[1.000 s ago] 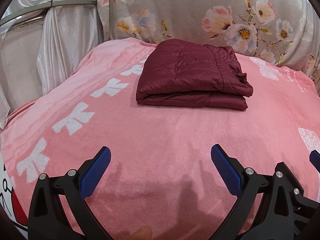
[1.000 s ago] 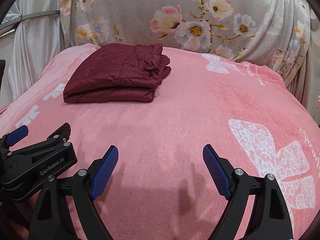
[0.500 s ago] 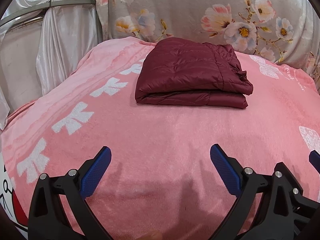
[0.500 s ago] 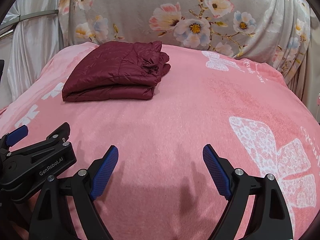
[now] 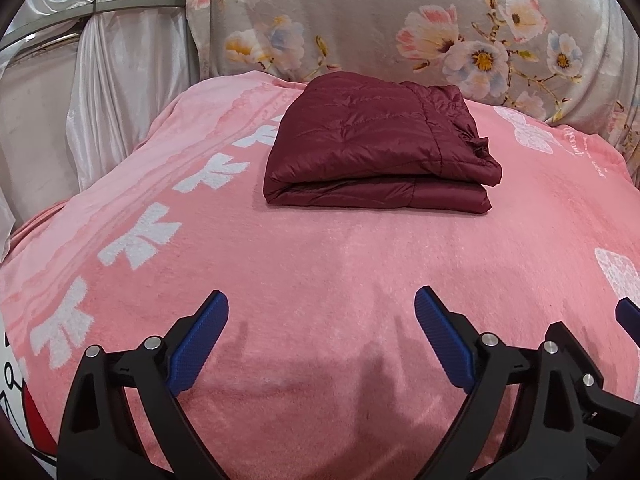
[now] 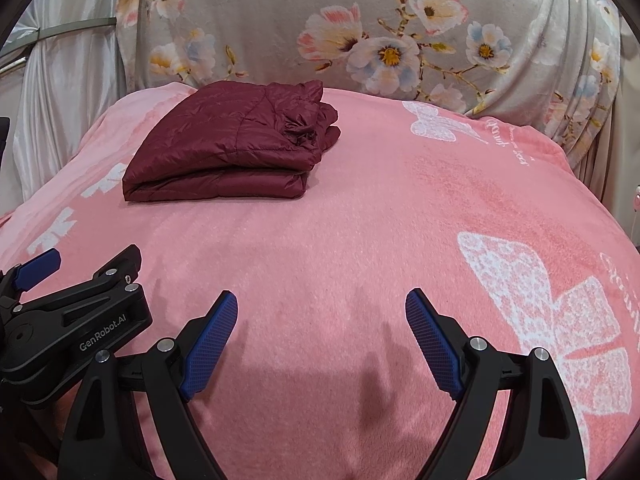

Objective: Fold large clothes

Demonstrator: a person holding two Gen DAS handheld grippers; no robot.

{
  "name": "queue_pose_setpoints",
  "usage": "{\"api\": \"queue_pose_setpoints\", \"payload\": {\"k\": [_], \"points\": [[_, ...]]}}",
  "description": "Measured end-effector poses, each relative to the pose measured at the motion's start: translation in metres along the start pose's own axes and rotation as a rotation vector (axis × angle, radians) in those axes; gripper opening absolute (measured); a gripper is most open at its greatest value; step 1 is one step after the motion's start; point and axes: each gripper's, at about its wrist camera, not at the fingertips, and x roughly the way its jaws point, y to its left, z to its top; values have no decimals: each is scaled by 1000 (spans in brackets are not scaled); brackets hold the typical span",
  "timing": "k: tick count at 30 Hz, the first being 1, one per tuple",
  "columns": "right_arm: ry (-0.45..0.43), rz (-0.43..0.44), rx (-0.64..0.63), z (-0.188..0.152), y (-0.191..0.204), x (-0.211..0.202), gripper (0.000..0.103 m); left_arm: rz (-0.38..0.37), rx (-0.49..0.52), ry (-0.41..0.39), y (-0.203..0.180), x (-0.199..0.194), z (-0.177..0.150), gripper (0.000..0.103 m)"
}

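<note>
Left gripper [image 5: 321, 332]: jaws wide and empty above the pink fleece blanket [image 5: 320, 256], having just closed slightly.
Right gripper [image 6: 321, 330]: jaws wide, holding nothing, clear of the blanket.
Folded maroon quilted jacket [image 5: 376, 148]: lies as a neat stack on the blanket's far side, well apart from both grippers.
Behind: grey floral fabric [image 5: 400, 20].

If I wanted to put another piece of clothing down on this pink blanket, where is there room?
Plenty. The pink blanket lies bare between the folded maroon jacket and the two open grippers, left gripper and right gripper. Its whole right side, with the white bow prints, is free too. Only the far left is taken, by the jacket.
</note>
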Motion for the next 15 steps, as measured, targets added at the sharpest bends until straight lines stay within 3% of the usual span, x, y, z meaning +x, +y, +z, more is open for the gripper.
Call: {"api": "queue_pose_setpoints", "payload": {"k": [15], "points": [[1, -10, 4, -2, -6, -1, 84, 7, 28, -12, -3, -1, 0, 88]]}}
